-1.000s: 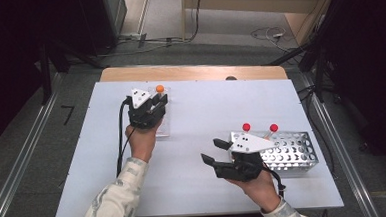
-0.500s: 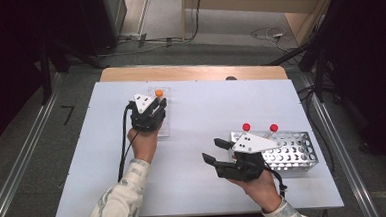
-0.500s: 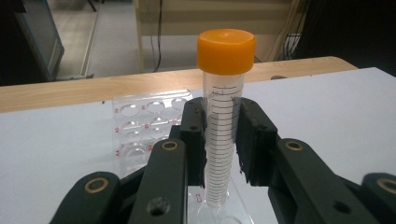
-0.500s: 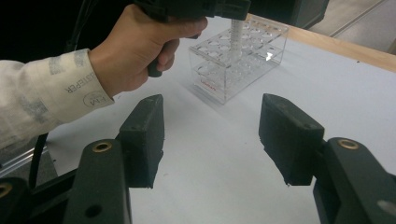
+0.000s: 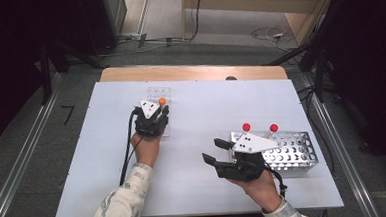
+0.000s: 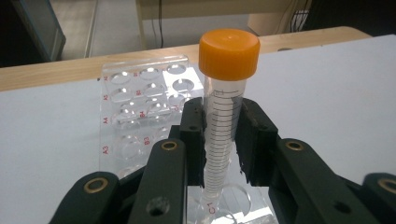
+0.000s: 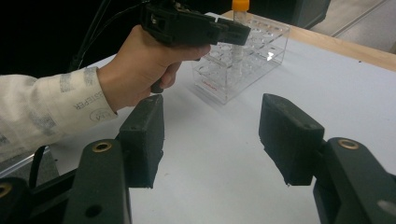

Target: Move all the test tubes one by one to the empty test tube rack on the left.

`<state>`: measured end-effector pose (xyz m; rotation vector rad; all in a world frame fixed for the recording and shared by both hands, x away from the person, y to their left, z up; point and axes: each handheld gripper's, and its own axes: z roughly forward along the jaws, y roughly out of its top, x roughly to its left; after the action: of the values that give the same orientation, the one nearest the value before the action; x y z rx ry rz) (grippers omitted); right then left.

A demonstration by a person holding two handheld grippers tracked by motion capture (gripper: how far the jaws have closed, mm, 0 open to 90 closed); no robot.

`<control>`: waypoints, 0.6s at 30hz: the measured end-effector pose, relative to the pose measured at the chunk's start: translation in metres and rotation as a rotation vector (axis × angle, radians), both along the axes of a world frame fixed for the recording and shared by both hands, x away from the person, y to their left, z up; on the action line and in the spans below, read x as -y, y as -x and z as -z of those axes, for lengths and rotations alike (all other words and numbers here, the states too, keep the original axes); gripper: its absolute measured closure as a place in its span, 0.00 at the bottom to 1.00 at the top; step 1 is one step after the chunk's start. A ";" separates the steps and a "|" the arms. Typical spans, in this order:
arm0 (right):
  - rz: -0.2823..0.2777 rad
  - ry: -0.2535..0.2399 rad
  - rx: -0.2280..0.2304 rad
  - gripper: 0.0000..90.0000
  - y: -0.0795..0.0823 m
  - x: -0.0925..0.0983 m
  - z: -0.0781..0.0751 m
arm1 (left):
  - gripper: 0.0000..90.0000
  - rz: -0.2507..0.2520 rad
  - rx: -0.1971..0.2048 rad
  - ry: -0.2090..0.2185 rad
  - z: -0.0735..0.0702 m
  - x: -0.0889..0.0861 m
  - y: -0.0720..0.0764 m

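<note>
The orange-capped tube [image 6: 223, 116] stands upright between the fingers [image 6: 192, 135] of the left gripper [image 6: 219, 140], which are closed on its clear, ruled middle just below the cap. Its pointed lower end has reached the near edge of the clear plastic rack [image 6: 144, 107], at or just inside a well in the row marked C; how deep it sits I cannot tell, since the fingers hide part of that spot. In the high view the left gripper [image 5: 153, 116] hangs right over that rack [image 5: 160, 96] near the far-left part of the white desk [image 5: 109, 173], with the orange cap [image 5: 162, 101] peeping out at its tip.

The right gripper [image 7: 210, 135] rests lower down on the desk with its fingers [image 7: 142, 135] spread apart and nothing between them; it points across the desk toward the left hand [image 7: 140, 70] and the clear rack [image 7: 243, 56]. In the high view the right gripper [image 5: 222, 152] sits just beside a metal rack [image 5: 296, 153], where two red-capped tubes [image 5: 246, 127] stand.

My reading: the work is moving tubes into the clear rack, and the first one is nearly placed. Picking it up and carrying it over look done. What remains is seating the tube fully in its well and letting go of it. The two red-capped tubes wait in the metal rack, untouched, and the clear rack's other wells look empty, so most of the job probably lies ahead.
</note>
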<state>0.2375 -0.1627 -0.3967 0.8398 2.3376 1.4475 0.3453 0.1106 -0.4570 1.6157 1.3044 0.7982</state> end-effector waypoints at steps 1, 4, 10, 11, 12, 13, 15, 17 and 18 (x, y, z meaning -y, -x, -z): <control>0.001 -0.001 -0.003 0.43 0.000 0.000 0.000 | 0.83 0.001 -0.009 -0.005 0.002 0.000 0.000; 0.000 0.000 0.001 0.43 0.000 0.000 0.000 | 0.77 0.001 -0.017 -0.003 0.003 0.000 0.000; 0.002 -0.001 0.000 0.43 0.001 0.000 -0.001 | 0.67 0.006 -0.024 0.008 0.003 -0.002 0.001; 0.002 -0.001 0.000 0.43 0.001 0.000 -0.001 | 0.67 0.006 -0.026 0.008 0.002 -0.002 0.001; 0.003 -0.004 0.000 0.43 0.001 0.001 -0.001 | 0.64 0.005 -0.027 0.013 0.002 -0.002 0.001; 0.003 -0.005 0.000 0.43 0.001 0.001 -0.001 | 0.62 0.004 -0.029 0.017 0.001 -0.002 0.002; 0.001 -0.005 0.006 0.43 0.002 0.002 -0.002 | 0.58 0.009 -0.030 0.027 0.000 -0.003 0.003; 0.002 -0.007 0.005 0.43 0.002 0.002 -0.002 | 0.52 0.008 -0.029 0.029 0.000 -0.003 0.006; 0.003 -0.009 0.008 0.43 0.003 0.004 -0.003 | 0.49 0.011 -0.032 0.037 -0.001 -0.004 0.010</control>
<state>0.2344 -0.1665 -0.3938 0.8382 2.3247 1.4581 0.3356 0.1148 -0.4559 1.6116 1.3239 0.7403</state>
